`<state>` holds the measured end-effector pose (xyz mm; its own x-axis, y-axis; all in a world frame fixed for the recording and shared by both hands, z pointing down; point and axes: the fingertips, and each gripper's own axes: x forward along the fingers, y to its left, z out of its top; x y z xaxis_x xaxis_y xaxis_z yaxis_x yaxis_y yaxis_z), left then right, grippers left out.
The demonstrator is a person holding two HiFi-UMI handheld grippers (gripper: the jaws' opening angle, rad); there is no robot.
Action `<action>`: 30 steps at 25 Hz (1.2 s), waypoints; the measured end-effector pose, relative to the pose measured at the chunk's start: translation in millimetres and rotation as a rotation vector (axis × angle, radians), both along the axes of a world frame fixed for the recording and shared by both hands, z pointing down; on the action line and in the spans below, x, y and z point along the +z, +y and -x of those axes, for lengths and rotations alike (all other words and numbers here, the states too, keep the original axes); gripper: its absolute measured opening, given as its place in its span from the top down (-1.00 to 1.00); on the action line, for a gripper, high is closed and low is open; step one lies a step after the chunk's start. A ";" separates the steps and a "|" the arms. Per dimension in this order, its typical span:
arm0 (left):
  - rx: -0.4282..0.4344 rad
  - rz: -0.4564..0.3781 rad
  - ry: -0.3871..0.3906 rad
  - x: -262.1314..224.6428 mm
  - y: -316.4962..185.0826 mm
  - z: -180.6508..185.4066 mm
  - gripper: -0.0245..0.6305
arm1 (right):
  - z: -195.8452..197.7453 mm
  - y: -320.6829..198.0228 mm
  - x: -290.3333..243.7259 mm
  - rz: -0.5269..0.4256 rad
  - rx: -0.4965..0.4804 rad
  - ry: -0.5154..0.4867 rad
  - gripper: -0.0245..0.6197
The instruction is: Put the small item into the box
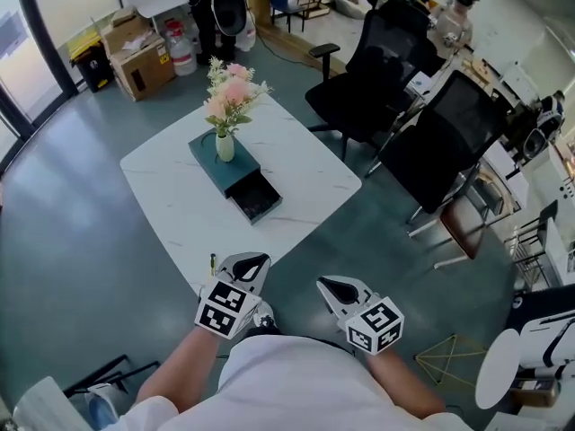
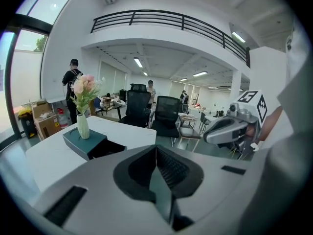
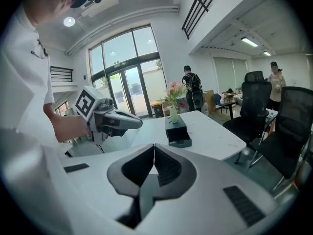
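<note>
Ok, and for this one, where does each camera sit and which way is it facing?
Head view: on the person's head, looking steeply down at the table, box and vase; forearms, shirt, left gripper and right gripper show.
Left gripper view: on the left gripper, looking along its shut jaws toward the table and chairs; right gripper at right.
Right gripper view: on the right gripper, along its shut jaws toward the table; left gripper and shirt at left.
Shared: all three see the box, drawer open, with the vase on it.

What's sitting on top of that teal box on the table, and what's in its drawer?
A white vase with pink flowers stands on the teal box. Its drawer is pulled open and looks dark and empty; the part beneath the box is hidden.
</note>
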<state>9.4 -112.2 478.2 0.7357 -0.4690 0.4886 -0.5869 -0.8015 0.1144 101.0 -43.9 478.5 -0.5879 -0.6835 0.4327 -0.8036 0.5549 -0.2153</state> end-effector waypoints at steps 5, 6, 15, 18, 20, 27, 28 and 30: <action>-0.028 0.026 -0.001 18.1 -30.7 16.4 0.87 | 24.4 -42.4 7.6 0.003 -0.054 0.008 0.88; -0.032 0.038 0.000 20.2 -31.6 18.5 0.87 | 29.6 -47.1 8.4 0.008 -0.075 0.013 0.88; -0.168 0.058 -0.001 33.0 -61.9 49.2 0.87 | 54.4 -104.4 13.4 0.026 -0.226 0.010 0.88; -0.252 0.055 -0.009 34.6 -80.2 59.3 0.87 | 60.0 -127.1 16.2 0.025 -0.312 0.009 0.88; -0.319 0.061 -0.022 39.7 -93.7 63.9 0.87 | 60.2 -145.3 20.5 0.026 -0.371 0.008 0.88; -0.567 0.101 -0.089 65.2 -131.1 69.9 0.87 | 47.5 -206.9 26.9 0.036 -0.572 -0.018 0.88; -0.609 0.121 -0.099 71.6 -133.7 70.9 0.87 | 44.7 -213.6 27.9 0.038 -0.599 -0.023 0.88; -0.680 0.148 -0.105 82.2 -137.1 70.1 0.87 | 38.3 -223.9 28.3 0.040 -0.655 -0.034 0.88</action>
<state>-60.7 -249.4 560.4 0.2485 -0.7314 0.6350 -0.9662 -0.2335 0.1091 62.7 -267.8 506.8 -0.8907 -0.1633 0.4243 -0.2946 0.9181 -0.2651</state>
